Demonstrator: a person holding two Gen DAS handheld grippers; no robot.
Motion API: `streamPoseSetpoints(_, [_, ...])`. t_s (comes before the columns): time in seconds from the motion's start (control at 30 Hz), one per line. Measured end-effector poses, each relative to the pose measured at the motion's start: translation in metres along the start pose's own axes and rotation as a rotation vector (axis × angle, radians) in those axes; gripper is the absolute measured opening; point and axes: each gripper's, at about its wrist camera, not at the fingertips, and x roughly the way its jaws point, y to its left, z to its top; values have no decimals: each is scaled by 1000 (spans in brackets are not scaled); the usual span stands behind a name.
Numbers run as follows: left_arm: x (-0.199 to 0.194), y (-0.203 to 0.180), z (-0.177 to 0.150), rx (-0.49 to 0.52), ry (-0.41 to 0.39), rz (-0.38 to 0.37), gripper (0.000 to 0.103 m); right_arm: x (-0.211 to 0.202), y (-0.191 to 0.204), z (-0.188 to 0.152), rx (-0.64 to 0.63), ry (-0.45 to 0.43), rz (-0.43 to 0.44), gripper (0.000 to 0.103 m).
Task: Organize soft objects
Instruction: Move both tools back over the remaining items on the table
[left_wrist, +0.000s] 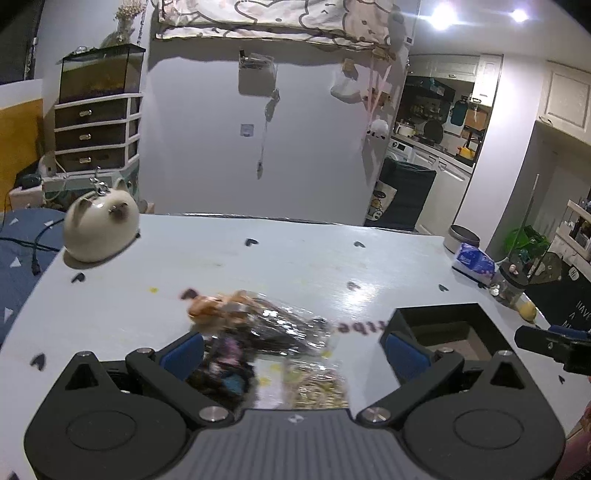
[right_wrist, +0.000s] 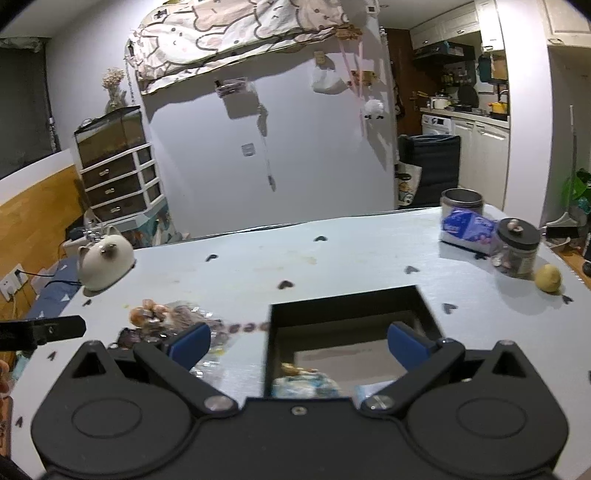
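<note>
Left wrist view: the left gripper (left_wrist: 291, 352), released and wide, hovers over crinkly clear-plastic bags of soft toys (left_wrist: 258, 328) left of the black square box (left_wrist: 443, 325); closing on one looks next.

Right wrist view: the right gripper (right_wrist: 299, 345), released, hangs over the box (right_wrist: 343, 332), which holds one item; the table (right_wrist: 332, 258) beyond offers room.

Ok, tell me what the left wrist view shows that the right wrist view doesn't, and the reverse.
Left wrist only: the bagged toys close up between the open left gripper, with a second bag nearest the camera, and the right gripper's tip at the right edge.

Right wrist only: the inside of the black box, with a soft item already in it, below the open right gripper.

Both: the table, cat-shaped figure, tin, tissue pack, jar and lemon.
</note>
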Motion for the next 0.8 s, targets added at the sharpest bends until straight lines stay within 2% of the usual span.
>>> streamPoseSetpoints(0.37, [3, 56, 10, 41, 14, -7, 103, 24, 68, 4, -33, 1, -4, 103])
streamPoseSetpoints(0.57, [20, 78, 10, 95, 51, -54, 103, 49, 101, 11, -36, 13, 4, 103])
streamPoseSetpoints(0.7, [35, 88, 11, 122, 71, -64, 103, 65, 121, 10, -51, -6, -55, 103])
streamPoseSetpoints(0.8, [49, 92, 10, 144, 88, -82, 103, 81, 129, 10, -25, 62, -59, 103])
